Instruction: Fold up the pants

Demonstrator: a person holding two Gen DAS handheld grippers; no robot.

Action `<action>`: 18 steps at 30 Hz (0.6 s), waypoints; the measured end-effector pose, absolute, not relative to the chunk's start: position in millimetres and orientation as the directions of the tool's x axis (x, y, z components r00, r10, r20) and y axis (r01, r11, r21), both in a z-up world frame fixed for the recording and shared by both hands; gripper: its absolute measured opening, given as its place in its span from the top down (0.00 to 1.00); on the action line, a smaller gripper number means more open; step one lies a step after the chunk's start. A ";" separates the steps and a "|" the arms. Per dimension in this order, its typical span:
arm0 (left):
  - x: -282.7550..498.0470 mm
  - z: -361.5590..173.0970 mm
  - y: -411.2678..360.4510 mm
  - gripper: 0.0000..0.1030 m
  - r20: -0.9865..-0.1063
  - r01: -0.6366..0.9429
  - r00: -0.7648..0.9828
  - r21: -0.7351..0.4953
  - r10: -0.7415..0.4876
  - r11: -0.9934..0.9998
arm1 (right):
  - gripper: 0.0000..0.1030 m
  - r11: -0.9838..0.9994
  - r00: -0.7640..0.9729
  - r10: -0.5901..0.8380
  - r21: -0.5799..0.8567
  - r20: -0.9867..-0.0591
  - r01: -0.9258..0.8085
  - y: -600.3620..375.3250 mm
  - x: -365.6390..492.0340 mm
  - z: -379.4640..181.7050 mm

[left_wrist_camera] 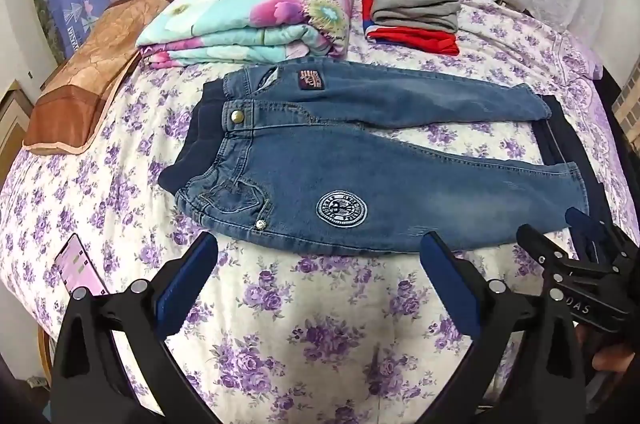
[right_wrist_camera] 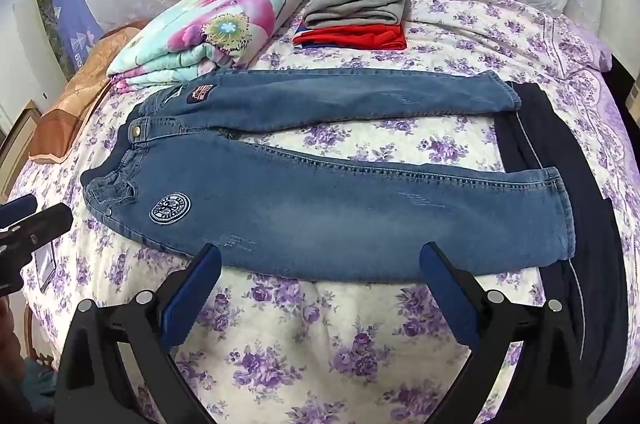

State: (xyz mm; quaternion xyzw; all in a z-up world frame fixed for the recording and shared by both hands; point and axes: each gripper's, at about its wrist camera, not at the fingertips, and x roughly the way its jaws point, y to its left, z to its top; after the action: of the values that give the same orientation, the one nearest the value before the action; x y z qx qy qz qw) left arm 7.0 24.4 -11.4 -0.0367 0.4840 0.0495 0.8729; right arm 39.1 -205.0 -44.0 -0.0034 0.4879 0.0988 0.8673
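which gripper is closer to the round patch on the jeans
Left. The left gripper sits just below the round patch; the right gripper is farther along that leg, toward the hem.

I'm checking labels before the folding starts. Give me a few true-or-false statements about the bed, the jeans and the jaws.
1. The jeans lie spread flat on the bed, both legs apart. True.
2. The left gripper has its jaws shut on the waistband. False: they stand open, holding nothing.
3. A grey garment sits on top of a red one. True.
4. The right gripper holds a hem. False: open, empty.
5. A folded floral quilt lies beyond the jeans. True.
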 end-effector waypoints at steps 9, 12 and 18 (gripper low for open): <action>11.4 -10.5 28.1 0.04 -0.844 -0.120 0.536 -0.040 0.031 0.992 | 0.03 0.982 0.487 0.153 0.077 -0.860 -0.173 -200.9 40.2 -46.2; 12.6 -10.4 28.5 0.04 -0.846 -0.121 0.532 -0.040 0.031 0.992 | 0.03 0.982 0.486 0.149 0.072 -0.861 -0.174 -200.1 39.4 -46.5; 10.4 -9.2 31.7 0.04 -0.838 -0.129 0.545 -0.036 0.041 0.991 | 0.03 0.983 0.479 0.147 0.075 -0.865 -0.167 -199.8 38.7 -48.9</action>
State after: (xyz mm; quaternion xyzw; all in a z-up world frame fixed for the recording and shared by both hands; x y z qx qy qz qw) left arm 10.4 31.7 -9.2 -0.0466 0.4746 0.0483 0.8776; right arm 38.7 -199.8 -48.9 -0.0099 0.5022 0.0911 0.8599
